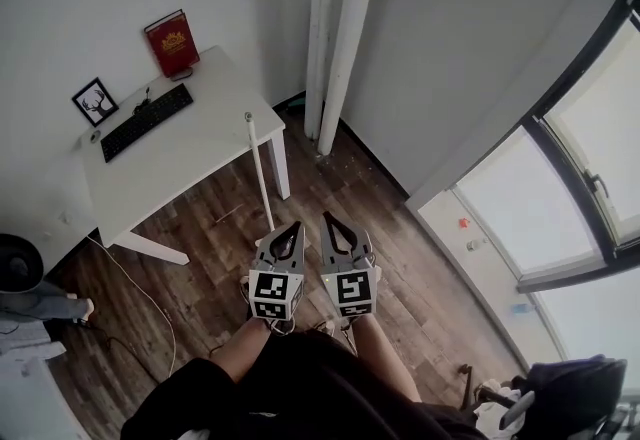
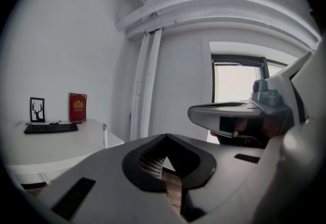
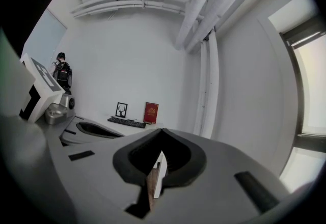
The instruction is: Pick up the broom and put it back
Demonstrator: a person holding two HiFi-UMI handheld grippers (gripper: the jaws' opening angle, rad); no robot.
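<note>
White table (image 1: 200, 143) at upper left on a wood floor (image 1: 400, 258), broom (image 1: 260, 173) leaning by its right corner; left tool (image 1: 294, 226) and right tool (image 1: 328, 219), lower centre, both closed, empty.

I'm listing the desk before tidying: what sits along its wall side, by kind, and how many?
keyboard: 1
red book: 1
framed picture: 1
small pale item, maybe a mouse: 1
Total: 4
</note>
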